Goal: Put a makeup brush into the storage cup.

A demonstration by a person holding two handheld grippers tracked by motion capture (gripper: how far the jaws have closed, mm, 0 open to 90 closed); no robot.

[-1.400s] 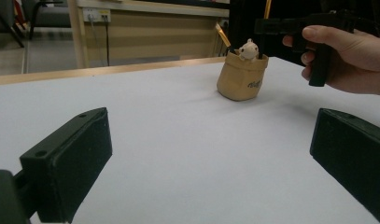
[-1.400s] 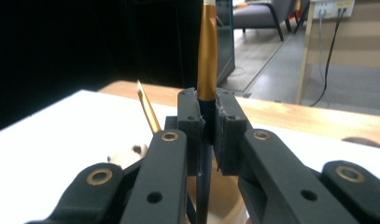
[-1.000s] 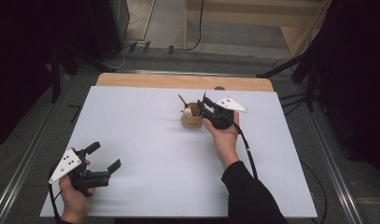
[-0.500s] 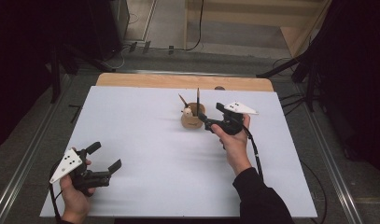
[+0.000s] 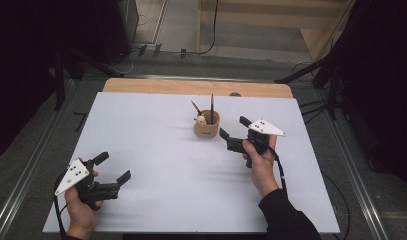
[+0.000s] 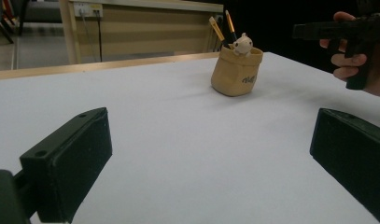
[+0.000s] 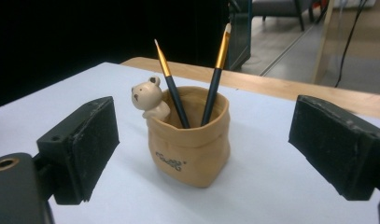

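A tan bag-shaped pen holder [image 5: 207, 129] with a small bear on its rim stands at the back middle of the white table [image 5: 151, 125]. Two dark pens with gold bands [image 7: 171, 88] [image 7: 217, 74] lean in it. My right gripper [image 5: 234, 127] is just right of the holder, apart from it. Its jaws have just been opening and now stand wide with nothing between them. In the right gripper view the holder [image 7: 190, 144] stands beyond my right gripper [image 7: 211, 140]. My left gripper [image 5: 113, 166] rests open and empty near the front left corner. The left gripper view shows my left gripper [image 6: 211, 158] facing the distant holder [image 6: 236, 70].
A wooden strip [image 5: 191, 87] runs along the table's far edge. Metal rails [image 5: 26, 170] line the floor on both sides, and dark stands and cables lie behind the table. The right hand [image 6: 351, 65] with its gripper appears at the upper right of the left gripper view.
My right gripper was at the holder's rim and has drawn back to the right, jaws wider. A second pen now stands in the holder. The left hand has stayed put.
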